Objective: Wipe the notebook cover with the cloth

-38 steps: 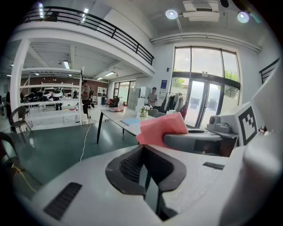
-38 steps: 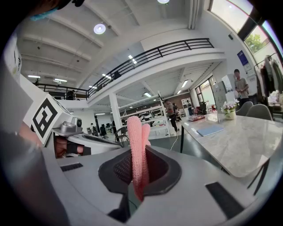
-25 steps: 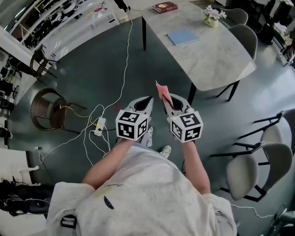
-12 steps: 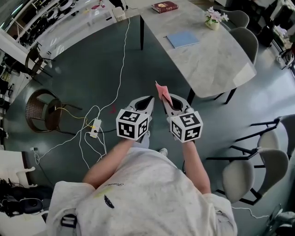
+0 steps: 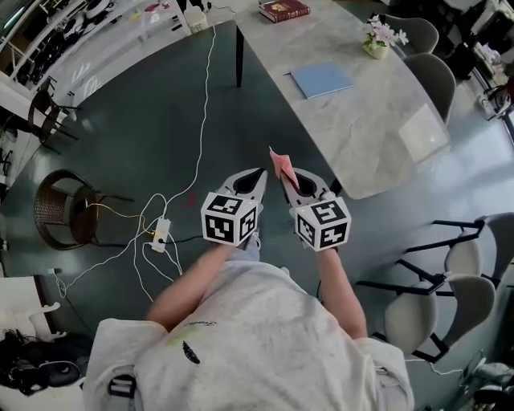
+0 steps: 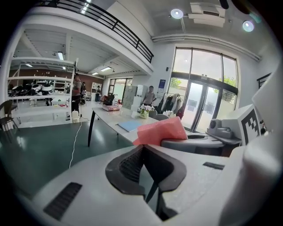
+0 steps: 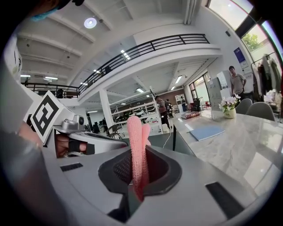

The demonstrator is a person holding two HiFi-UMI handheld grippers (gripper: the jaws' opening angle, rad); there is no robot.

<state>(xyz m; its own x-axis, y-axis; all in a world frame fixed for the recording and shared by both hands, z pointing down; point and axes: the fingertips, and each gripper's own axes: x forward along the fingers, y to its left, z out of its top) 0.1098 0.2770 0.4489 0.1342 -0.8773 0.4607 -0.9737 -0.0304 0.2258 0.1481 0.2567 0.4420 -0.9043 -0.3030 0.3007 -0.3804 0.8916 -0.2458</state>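
- Two claws sit side by side in front of the person's torso (image 5: 241, 337), above the dark green floor (image 5: 144, 128) and just short of the table (image 5: 377, 136).
- Left claw (image 5: 259, 175): the jaws are drawn together with only a thin slit between the dark pads. We see nothing held there.
- Right claw (image 5: 294, 178): the jaws are clamped on the pink cloth (image 7: 136, 145). The cloth is folded, stands upright in the grip and pokes out past the jaw tips.
- In the left gripper view the cloth shows as a pink wedge just beside the left claw. We cannot tell whether the two touch.
- Notebook (image 5: 321, 79): light blue, closed and lying flat on the pale marble table. It is well apart from both claws and from the cloth.
- On the same table we note a dark red book (image 5: 283, 10) at the far end. A small pot of flowers (image 5: 377, 40) stands near the right edge, beyond the notebook.
- Grey chairs (image 5: 434, 71) stand along the table's right side.
- On the floor to the left lies a white power strip (image 5: 158, 235). A white cable (image 5: 206, 96) runs across the floor toward the far end of the room.
- A round brown chair (image 5: 60, 210) stands farther left.
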